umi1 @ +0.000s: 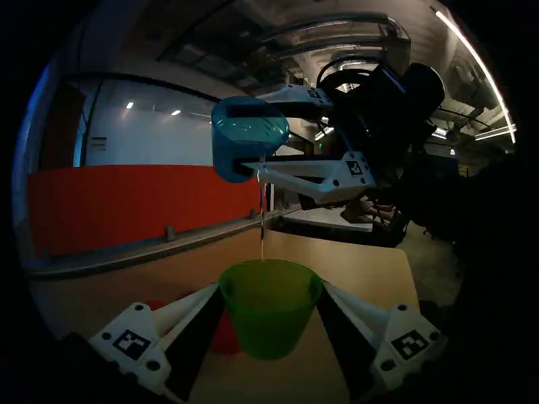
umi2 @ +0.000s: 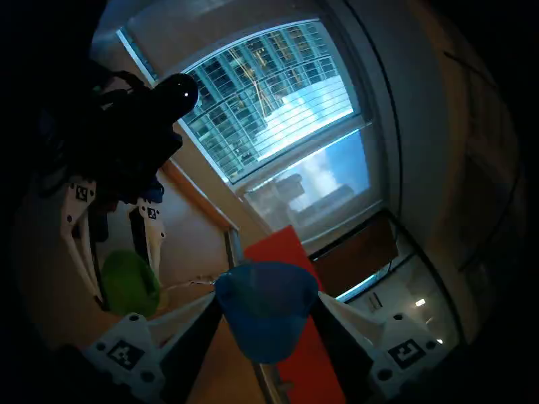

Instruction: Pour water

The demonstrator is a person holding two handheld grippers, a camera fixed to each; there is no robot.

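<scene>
Here we are in the middle of the pour itself. Our left gripper (umi1: 271, 293) has its jaws closed on the green cup (umi1: 269, 320), one finger pressing each side. It holds the cup upright with its mouth level, above the wooden table (umi1: 364, 262), so that it can catch what falls. Our right gripper (umi2: 267, 303) clamps the blue cup (umi2: 266, 320) the same way. In the left gripper view we see that cup raised above the green one and tipped onto its side, mouth facing us. A thin stream of water (umi1: 261, 222) drops from its lower lip straight into the green cup. We judge the height and the gentle tilt are meant to make the stream narrow and centred; tipping faster could overshoot the rim. A red object (umi1: 226, 337) sits low behind the green cup, partly hidden, and we cannot tell what it is, nor how full either cup is
</scene>
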